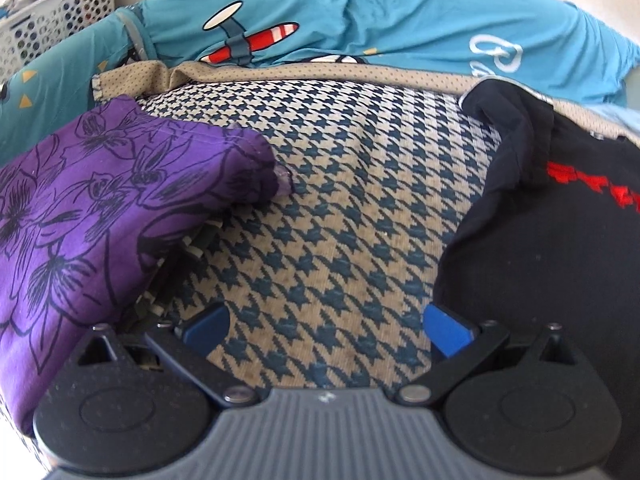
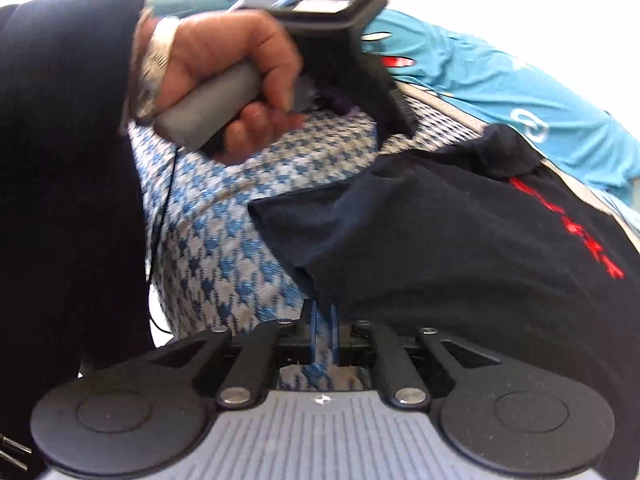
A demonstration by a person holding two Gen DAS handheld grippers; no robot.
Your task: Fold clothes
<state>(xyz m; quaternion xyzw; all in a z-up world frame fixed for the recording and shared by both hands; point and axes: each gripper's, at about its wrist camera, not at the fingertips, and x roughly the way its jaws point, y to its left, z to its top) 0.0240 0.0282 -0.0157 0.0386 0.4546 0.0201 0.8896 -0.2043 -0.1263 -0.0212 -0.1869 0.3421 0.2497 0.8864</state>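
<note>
Left hand-held gripper (image 1: 326, 330) gapes wide between purple garment (image 1: 100, 208) and black shirt (image 1: 560, 240); right hand-held gripper (image 2: 323, 334) seemingly pinches the shirt's edge.

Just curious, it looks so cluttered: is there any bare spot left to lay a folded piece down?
Yes: the houndstooth cover lies bare in the middle, bordered by the purple floral garment on its left, the black garment on its right and the turquoise airplane bedding behind. Both sides are crowded; a white basket fills the far-left corner.

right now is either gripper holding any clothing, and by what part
The right gripper is shut near the black garment hem; an actual pinch cannot be told. The left gripper is open, holding nothing.
</note>
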